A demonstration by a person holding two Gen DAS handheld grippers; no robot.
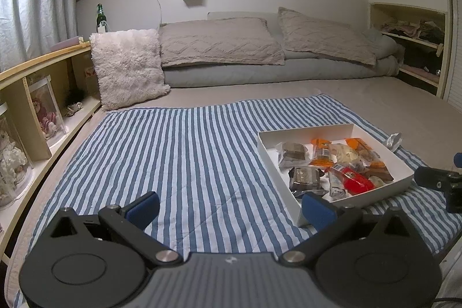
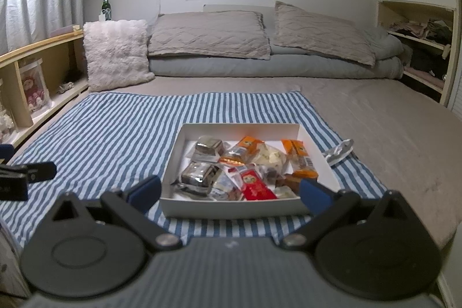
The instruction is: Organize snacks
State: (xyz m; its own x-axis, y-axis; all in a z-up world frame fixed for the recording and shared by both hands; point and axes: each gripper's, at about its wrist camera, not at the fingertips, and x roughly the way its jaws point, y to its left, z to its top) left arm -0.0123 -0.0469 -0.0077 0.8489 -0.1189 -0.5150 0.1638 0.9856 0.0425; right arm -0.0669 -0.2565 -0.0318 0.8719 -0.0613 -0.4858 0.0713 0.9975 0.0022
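Note:
A white shallow box [image 2: 173,160] [image 1: 267,152] sits on a blue-and-white striped cloth [image 1: 179,163] on the bed. It holds several wrapped snacks: silvery-dark packs [image 2: 202,176], orange packs [image 2: 300,158], a red pack [image 2: 255,186] and pale ones [image 2: 270,156]. My right gripper [image 2: 231,192] is open and empty, just in front of the box's near wall. My left gripper [image 1: 231,207] is open and empty over the cloth, left of the box, with its right finger at the box's near corner. A clear crumpled wrapper [image 2: 339,150] lies right of the box.
Pillows [image 1: 219,42], a fluffy cushion [image 1: 127,65] and folded bedding lie at the back of the bed. A shelf [image 1: 43,106] with dolls and a green bottle [image 1: 101,19] runs along the left. A cupboard niche [image 1: 413,42] is at the right.

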